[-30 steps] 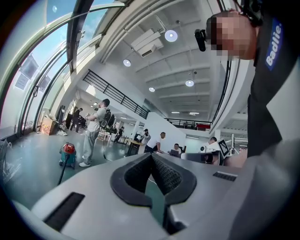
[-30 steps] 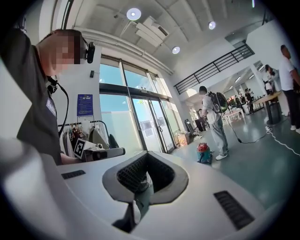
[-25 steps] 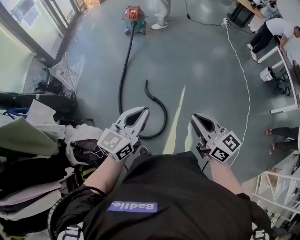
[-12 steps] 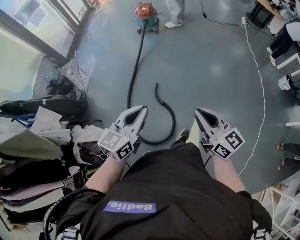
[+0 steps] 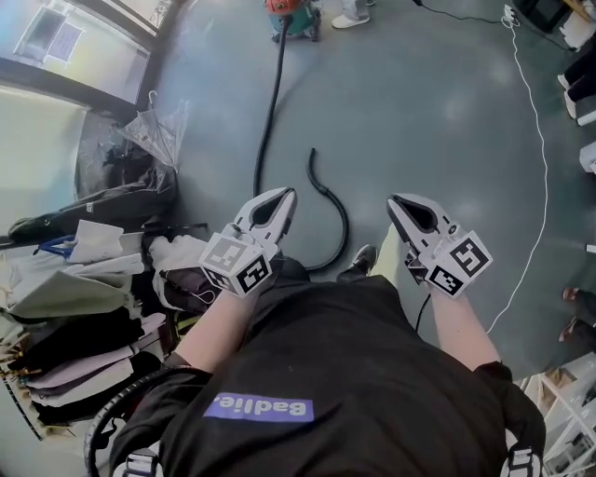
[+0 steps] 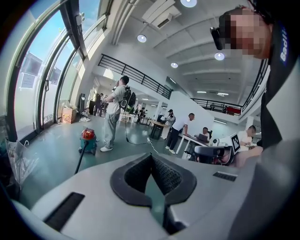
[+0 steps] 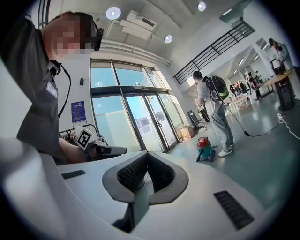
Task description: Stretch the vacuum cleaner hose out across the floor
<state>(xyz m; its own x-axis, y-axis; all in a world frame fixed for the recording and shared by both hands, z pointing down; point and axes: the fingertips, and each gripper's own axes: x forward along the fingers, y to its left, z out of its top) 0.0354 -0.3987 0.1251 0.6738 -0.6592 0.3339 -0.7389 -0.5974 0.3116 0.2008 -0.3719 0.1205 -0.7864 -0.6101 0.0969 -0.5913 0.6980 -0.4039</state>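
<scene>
left hand-held gripper (image 5: 285, 196) clenched, empty; right hand-held gripper (image 5: 394, 201) clenched, empty; hose (image 5: 269, 102) on floor (image 5: 438, 121) below, looping between them.

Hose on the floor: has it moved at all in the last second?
No. The hose keeps its hooked curve from the vacuum cleaner; only the person has stepped closer.

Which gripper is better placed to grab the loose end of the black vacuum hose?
Probably left: the left gripper, shut and empty, sits nearer the loose end of the black flexible vacuum hose; the right gripper, also shut, is farther off.
</scene>
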